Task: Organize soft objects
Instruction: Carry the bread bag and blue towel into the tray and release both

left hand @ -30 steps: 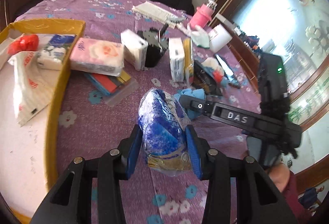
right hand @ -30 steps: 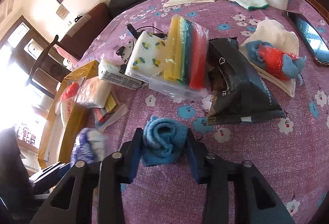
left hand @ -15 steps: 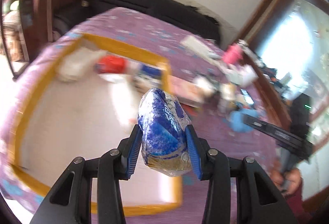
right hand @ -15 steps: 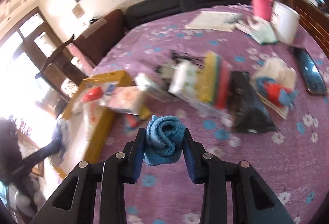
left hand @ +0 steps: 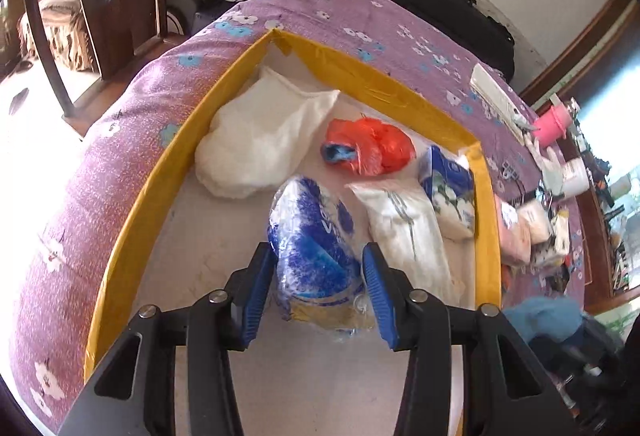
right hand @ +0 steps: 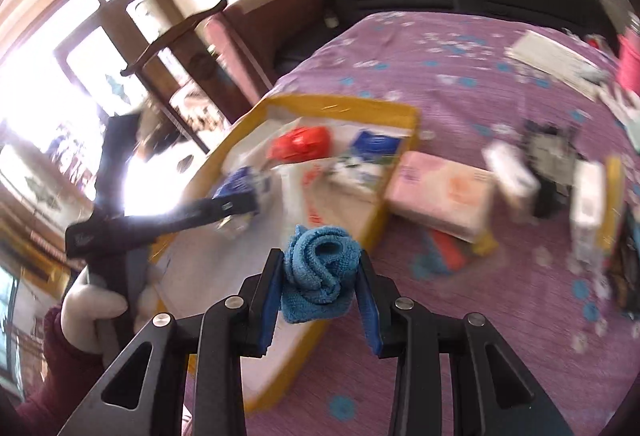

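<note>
A blue-and-white plastic bag (left hand: 316, 236) lies between the pads of my left gripper (left hand: 316, 276), just over the white floor of the yellow-rimmed tray (left hand: 132, 220). The jaws are opening, and a thin gap shows on each side of the bag. My right gripper (right hand: 320, 280) is shut on a rolled blue cloth (right hand: 320, 268) and hangs above the tray's near rim (right hand: 372, 228). The left gripper (right hand: 236, 203) with its bag also shows in the right wrist view, blurred, over the tray.
In the tray lie a white bag (left hand: 260, 139), a red bag (left hand: 372, 143), a blue tissue pack (left hand: 448, 191) and a white packet (left hand: 404, 232). A pink tissue pack (right hand: 440, 195) and more packs crowd the purple cloth to the right. A chair stands past the table edge.
Both grippers have swung left from the clutter to the tray. The left one carried the blue bag over the tray floor and its jaws have widened. The right one keeps the cloth.
</note>
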Motion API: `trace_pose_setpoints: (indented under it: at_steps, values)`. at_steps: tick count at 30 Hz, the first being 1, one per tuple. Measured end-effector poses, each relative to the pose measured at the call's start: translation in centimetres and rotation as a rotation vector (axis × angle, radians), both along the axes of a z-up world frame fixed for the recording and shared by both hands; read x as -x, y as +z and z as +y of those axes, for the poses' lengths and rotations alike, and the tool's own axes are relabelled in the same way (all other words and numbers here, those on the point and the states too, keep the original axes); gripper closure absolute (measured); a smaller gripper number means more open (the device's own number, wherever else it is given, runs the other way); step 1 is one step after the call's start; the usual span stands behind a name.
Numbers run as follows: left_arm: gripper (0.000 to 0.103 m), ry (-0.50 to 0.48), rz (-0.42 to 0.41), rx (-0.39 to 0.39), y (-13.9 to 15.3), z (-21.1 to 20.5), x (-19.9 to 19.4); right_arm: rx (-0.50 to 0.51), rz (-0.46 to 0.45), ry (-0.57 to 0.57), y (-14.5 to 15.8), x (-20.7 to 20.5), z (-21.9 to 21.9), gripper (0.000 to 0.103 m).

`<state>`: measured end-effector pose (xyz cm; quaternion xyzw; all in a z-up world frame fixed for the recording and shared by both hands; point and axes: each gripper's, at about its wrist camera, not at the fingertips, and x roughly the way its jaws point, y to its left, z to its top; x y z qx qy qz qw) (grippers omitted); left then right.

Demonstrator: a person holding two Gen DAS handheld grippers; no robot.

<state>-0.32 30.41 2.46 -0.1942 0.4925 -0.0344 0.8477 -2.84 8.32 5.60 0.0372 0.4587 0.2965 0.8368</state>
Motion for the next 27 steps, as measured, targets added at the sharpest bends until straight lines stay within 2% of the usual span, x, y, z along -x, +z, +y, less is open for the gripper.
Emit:
trace_pose_setpoints:
  at_steps: [3,8,11,12,13,15,18,22,27]
  values:
    - [0.037,0.028,-0.052,0.045,0.8,1.2,0.6,0.020,0.027,0.042,-1.1,-1.0,2.9,0.065]
    - [0.031,0.074,-0.112,0.091,1.8,3.2,2.2,0.029,0.065,0.081,-2.9,-3.1,6.6,0.064]
    - [0.029,0.087,-0.144,0.100,2.3,3.7,3.0,0.024,0.071,0.085,-3.4,-4.0,7.5,0.056]
    - [0.029,0.089,-0.148,0.105,2.4,3.7,3.1,0.017,0.075,0.080,-3.3,-4.1,7.6,0.048]
    - [0.029,0.090,-0.152,0.112,2.6,3.8,3.3,-0.011,0.082,0.068,-3.2,-4.2,7.2,0.039]
    - [0.028,0.087,-0.159,0.116,2.9,3.6,3.5,-0.039,0.077,0.039,-2.6,-4.1,6.0,0.034]
    - [0.028,0.079,-0.177,0.115,3.5,3.0,4.1,-0.044,0.055,-0.001,-1.8,-3.6,3.9,0.033]
    - [0.027,0.043,-0.208,0.128,4.4,1.1,5.6,-0.048,0.021,-0.082,-0.8,-2.5,-1.2,0.033]
    - [0.022,-0.012,-0.248,0.124,5.2,-2.2,7.9,0.028,-0.035,-0.246,0.0,-2.4,-8.4,0.034]
